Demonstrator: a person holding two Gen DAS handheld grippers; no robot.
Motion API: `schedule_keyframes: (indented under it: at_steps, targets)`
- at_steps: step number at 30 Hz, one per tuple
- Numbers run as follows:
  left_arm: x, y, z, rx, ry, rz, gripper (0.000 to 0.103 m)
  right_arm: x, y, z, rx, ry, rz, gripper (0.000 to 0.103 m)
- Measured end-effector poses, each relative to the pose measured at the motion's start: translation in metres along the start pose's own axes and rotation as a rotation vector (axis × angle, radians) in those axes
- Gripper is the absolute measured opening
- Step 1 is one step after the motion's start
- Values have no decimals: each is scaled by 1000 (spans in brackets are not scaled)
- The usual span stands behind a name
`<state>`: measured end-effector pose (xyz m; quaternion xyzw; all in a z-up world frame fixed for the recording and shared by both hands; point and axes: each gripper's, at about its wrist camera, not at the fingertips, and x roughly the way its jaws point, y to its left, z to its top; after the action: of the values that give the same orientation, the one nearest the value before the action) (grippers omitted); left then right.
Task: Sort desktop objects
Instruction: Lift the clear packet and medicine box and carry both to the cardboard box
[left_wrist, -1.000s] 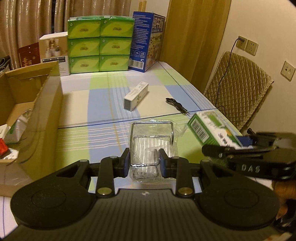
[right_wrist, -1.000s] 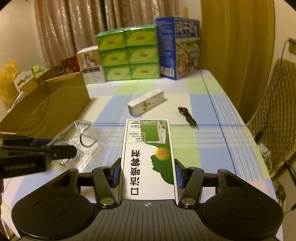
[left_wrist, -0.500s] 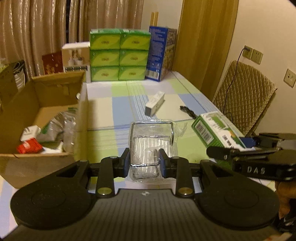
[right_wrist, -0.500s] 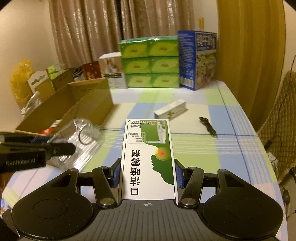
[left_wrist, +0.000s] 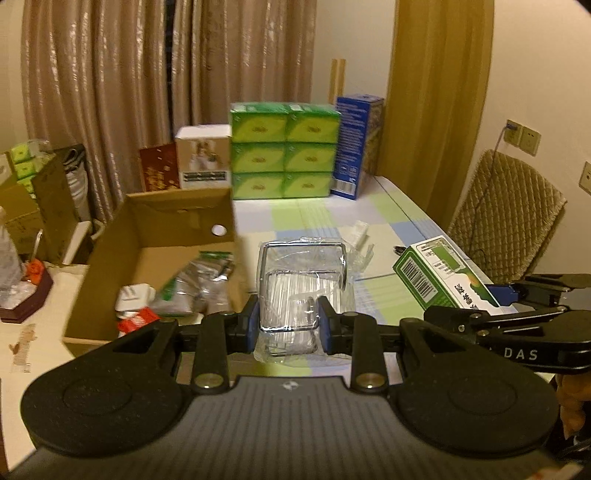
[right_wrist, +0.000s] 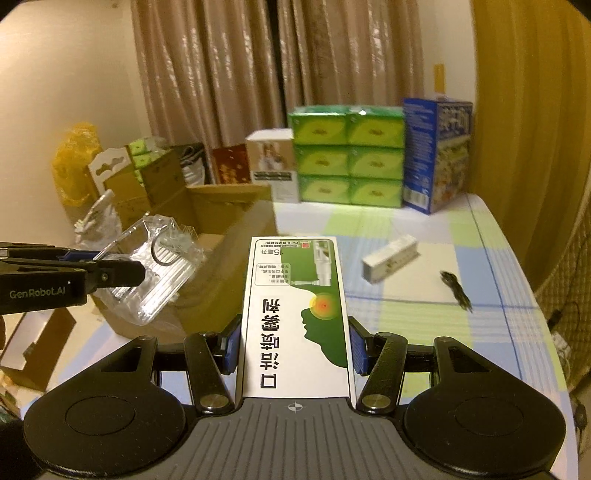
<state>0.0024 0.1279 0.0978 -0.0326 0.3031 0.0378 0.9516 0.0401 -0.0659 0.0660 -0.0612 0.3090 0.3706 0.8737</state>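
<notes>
Your left gripper (left_wrist: 288, 325) clamps the bagged wire rack (left_wrist: 303, 291) aloft beside the cardboard box (left_wrist: 173, 236), while your right gripper (right_wrist: 293, 349) grips the green-and-white carton (right_wrist: 295, 314) above open tablecloth (right_wrist: 424, 314).

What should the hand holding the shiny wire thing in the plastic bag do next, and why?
Probably carry it a little further left, over the open cardboard box, before letting go. The left hand-held gripper is shut on the bagged wire rack, which hangs in the air near the box's right wall, not yet above the inside, where other sorted things already lie.
</notes>
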Motion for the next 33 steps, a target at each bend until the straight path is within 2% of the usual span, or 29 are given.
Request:
schedule_keyframes:
  at_steps: [9, 17, 33]
  targets:
    - [-22, 41, 0, -22, -2, 58, 26, 9, 42, 14, -57, -4, 51, 53]
    - [-27, 75, -2, -41, 8, 101, 26, 25, 61, 24, -89, 2, 72, 53]
    - [9, 130, 17, -75, 38, 136, 26, 85, 92, 54, -102, 52, 135, 53]
